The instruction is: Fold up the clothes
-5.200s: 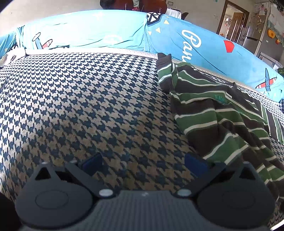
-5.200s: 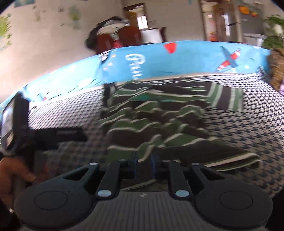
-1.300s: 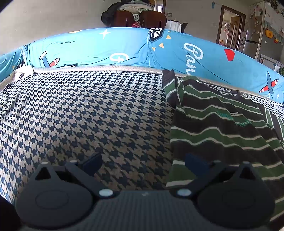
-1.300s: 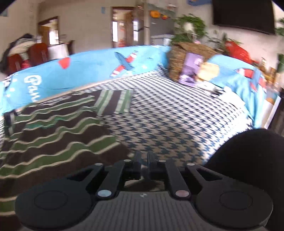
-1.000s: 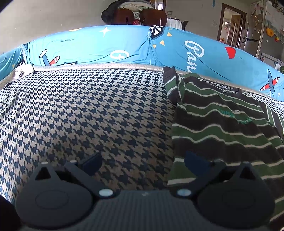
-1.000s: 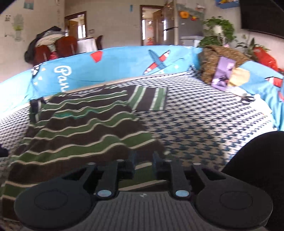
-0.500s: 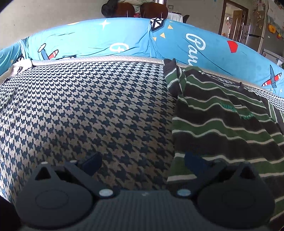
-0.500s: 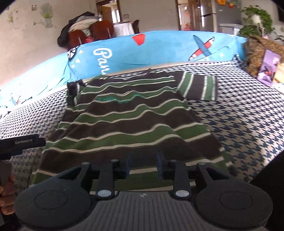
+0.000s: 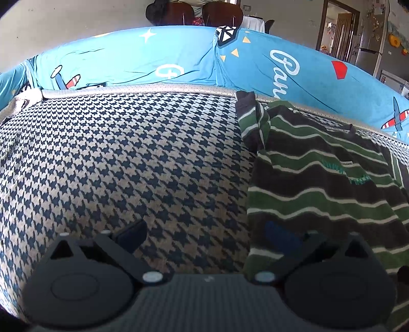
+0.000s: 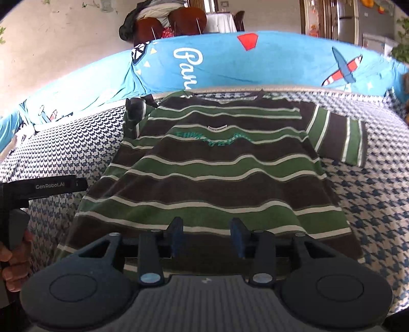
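Observation:
A green, brown and white striped T-shirt (image 10: pixel 217 178) lies flat, front up, on the houndstooth cover (image 10: pixel 370 199), collar toward the back. Its right sleeve (image 10: pixel 340 138) is spread out; its left sleeve (image 10: pixel 134 115) is bunched up. My right gripper (image 10: pixel 205 237) is open and empty, just above the shirt's bottom hem. My left gripper (image 9: pixel 204 235) is open and empty at the shirt's (image 9: pixel 319 184) left edge, with its right finger over the fabric and its left finger over the cover (image 9: pixel 127 158). The left gripper also shows in the right wrist view (image 10: pixel 46 187).
A blue cushion wall (image 9: pixel 179 61) with planes and white lettering runs along the back of the cover. Behind it stand wooden chairs with clothes (image 10: pixel 166 20), a doorway (image 9: pixel 334 28) and a fridge (image 10: pixel 355 18). A hand (image 10: pixel 12 263) holds the left gripper.
My right gripper let go of the shirt's hem and opened, and it swung left to face the shirt squarely. The shirt now lies spread flat. My left gripper barely moved.

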Available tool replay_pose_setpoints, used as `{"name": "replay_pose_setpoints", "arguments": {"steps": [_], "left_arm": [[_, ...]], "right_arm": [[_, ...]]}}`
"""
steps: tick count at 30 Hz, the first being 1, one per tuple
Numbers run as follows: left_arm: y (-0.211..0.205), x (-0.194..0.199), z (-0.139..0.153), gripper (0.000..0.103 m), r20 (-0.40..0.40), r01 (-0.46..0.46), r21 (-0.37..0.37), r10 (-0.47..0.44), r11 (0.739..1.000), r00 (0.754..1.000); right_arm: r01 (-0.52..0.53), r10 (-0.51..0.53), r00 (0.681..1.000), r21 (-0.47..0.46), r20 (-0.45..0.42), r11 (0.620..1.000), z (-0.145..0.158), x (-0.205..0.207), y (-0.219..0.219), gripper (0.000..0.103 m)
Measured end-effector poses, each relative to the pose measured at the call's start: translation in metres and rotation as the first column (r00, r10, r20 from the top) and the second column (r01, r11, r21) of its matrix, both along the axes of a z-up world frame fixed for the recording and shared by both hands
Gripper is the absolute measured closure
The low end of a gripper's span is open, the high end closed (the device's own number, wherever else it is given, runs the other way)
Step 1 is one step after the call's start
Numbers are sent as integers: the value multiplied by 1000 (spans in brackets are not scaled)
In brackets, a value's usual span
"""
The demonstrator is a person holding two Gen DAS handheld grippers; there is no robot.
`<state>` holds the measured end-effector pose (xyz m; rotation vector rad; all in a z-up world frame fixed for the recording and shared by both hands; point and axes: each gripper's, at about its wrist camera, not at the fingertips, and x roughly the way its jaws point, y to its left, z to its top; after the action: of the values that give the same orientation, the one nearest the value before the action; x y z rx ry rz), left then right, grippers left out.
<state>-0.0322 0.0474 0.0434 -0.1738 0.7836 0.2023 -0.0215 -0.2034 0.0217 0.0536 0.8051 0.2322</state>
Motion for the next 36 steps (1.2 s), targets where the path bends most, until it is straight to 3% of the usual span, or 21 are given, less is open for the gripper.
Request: {"name": "replay_pose_setpoints", "arguments": {"steps": [5,9,25,36], "left_arm": [[2,18,4,0,13,-6,-10,6,1000,1000],[4,36,9,0,33,7,-27,-6,1000,999],[8,121,17,1,78,19,-32,-16,999,997],[4,170,10,0,97,21,-47,-16,999,995]], "right_arm": [[-27,27,1000,11,-11,1000,1,14,0,60],[-57,57,998,-15,9,998,3,27,4,52],[-152,152,988,-67,-9,986,-2,74,26,50],[-159,157,987,-77,-39,984,-11,94,33,50]]}}
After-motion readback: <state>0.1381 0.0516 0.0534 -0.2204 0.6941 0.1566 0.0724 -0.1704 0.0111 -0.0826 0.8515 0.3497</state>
